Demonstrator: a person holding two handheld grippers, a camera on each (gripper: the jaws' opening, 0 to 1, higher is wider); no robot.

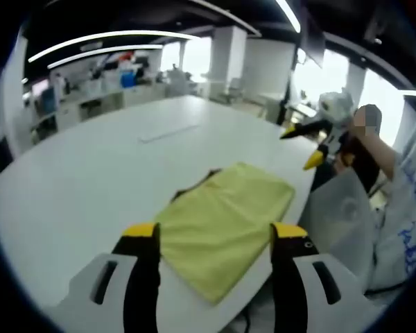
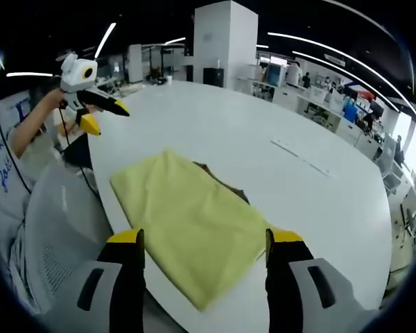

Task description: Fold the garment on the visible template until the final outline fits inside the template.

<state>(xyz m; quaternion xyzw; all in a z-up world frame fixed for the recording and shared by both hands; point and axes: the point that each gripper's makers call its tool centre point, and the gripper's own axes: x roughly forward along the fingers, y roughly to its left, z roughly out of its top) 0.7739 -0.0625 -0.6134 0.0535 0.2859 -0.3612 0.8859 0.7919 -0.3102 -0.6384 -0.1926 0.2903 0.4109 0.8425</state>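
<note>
- Left gripper (image 1: 212, 232) held above the near edge of the table (image 1: 76, 180), jaws wide apart, nothing between them. Right gripper (image 2: 203, 239) the same: jaws spread, empty, hovering over the near end of the garment (image 2: 191, 222).
- Garment, yellow, lies folded into a rough rectangle near the table's edge by the person; in the left gripper view it shows as (image 1: 222, 218). A dark strip (image 2: 222, 179) peeks out along its far side, prob. the template or an inner layer, can't tell which.
- Judgement: fold looks mostly done. Next: check the outline vs the dark strip, then nip any overhanging corner w/ one jaw pair and tuck inward.
- Tip: grip at the edge only and lift low so layers don't slide.
- Farther off: faint line (image 2: 301, 156) on the table, then desks in the background.
</note>
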